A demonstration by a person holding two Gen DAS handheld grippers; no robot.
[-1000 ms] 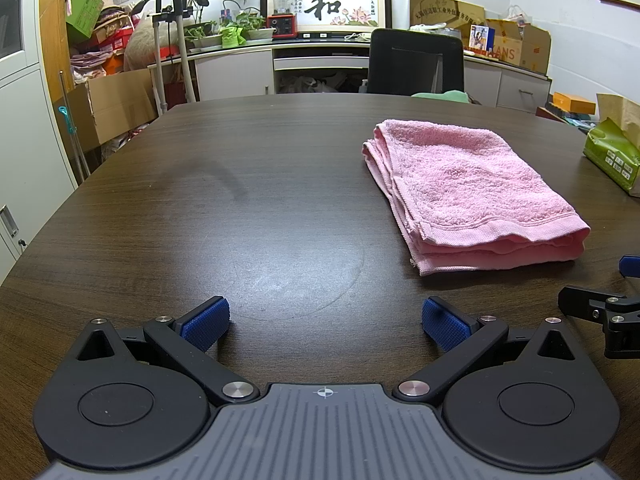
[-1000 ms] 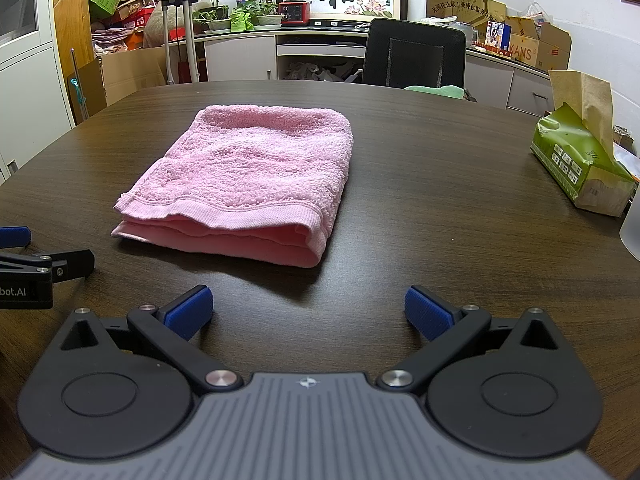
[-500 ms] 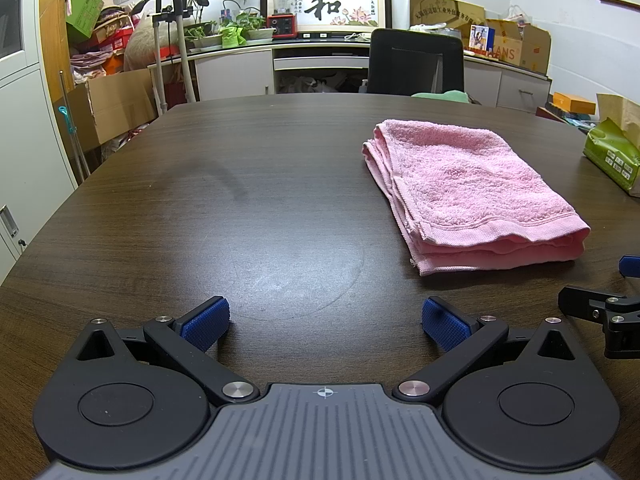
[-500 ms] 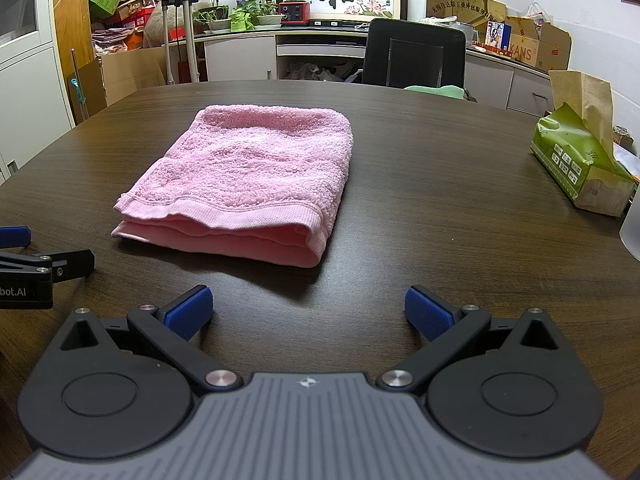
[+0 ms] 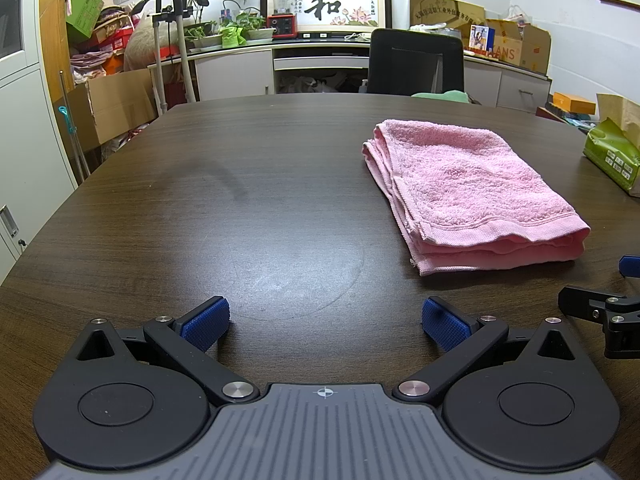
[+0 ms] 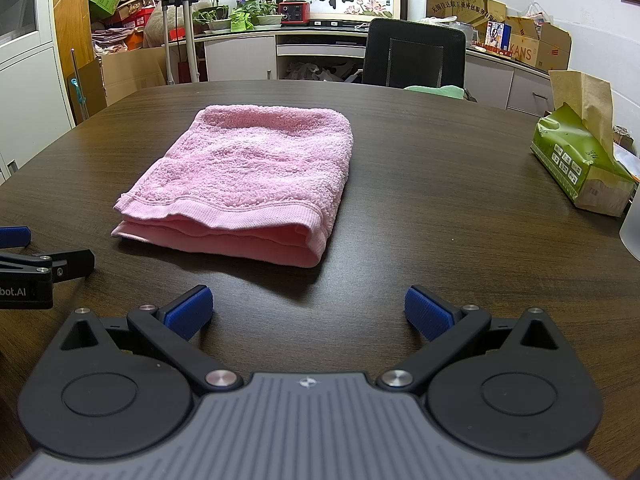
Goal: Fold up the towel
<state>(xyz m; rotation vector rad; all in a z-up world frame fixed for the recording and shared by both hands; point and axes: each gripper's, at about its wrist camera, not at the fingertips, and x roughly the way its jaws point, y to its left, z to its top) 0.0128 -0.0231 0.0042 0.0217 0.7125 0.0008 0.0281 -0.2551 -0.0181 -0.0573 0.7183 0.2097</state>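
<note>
A pink towel [image 5: 468,188] lies folded in several layers on the dark wooden table [image 5: 240,184]. In the right wrist view the towel [image 6: 248,176] sits ahead and left of centre. My left gripper [image 5: 325,324] is open and empty, low over the table, with the towel ahead to its right. My right gripper [image 6: 308,312] is open and empty, just short of the towel's near edge. Each gripper shows at the edge of the other's view: the right one in the left wrist view [image 5: 608,312], the left one in the right wrist view [image 6: 36,264].
A green tissue pack [image 6: 580,164] stands at the table's right side, also in the left wrist view [image 5: 612,156]. A pale translucent object [image 6: 631,228] shows at the right edge. A black office chair [image 6: 412,56] stands behind the far table edge, with cabinets and boxes beyond.
</note>
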